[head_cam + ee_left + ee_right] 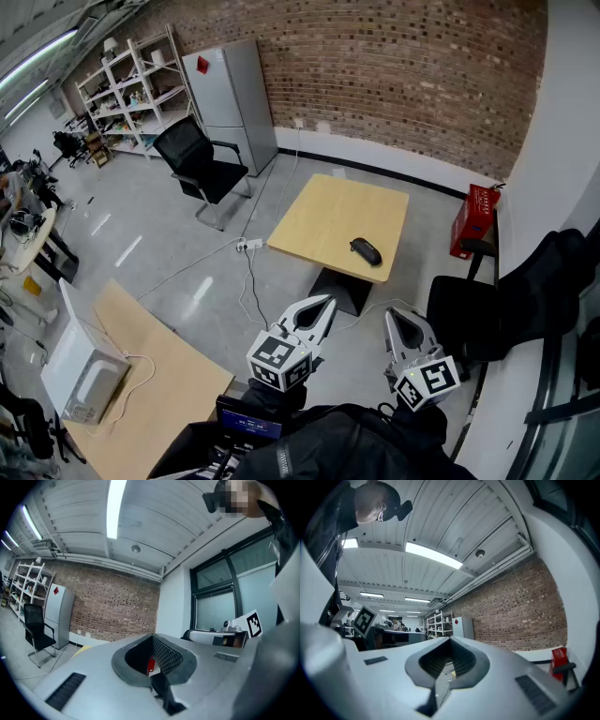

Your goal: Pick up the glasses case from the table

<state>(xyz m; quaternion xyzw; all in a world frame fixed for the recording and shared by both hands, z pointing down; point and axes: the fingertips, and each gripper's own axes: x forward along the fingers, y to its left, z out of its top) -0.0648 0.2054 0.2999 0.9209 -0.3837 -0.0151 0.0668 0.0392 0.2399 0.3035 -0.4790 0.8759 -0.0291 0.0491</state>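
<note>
Left gripper point(325, 306) and right gripper point(396, 319) fingers are clenched, empty; far ahead, the glasses case point(366, 250) lies on the tabletop point(323, 220) near a brick wall point(394, 75).

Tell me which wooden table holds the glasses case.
The square table farther off, mid-floor: the dark glasses case lies near its right corner. The nearer table holds a white appliance.

My right gripper point(450, 641) points level, its two fingers point(501, 667) closed tip to tip with nothing between them. Right of my fingertips runs a brick wall point(520, 611), with a red box point(558, 658) low beside it. Far ahead stand white shelves point(438, 623). Left of my fingers shows a marker cube point(363, 620), and a strip light point(433, 555) hangs above.
</note>
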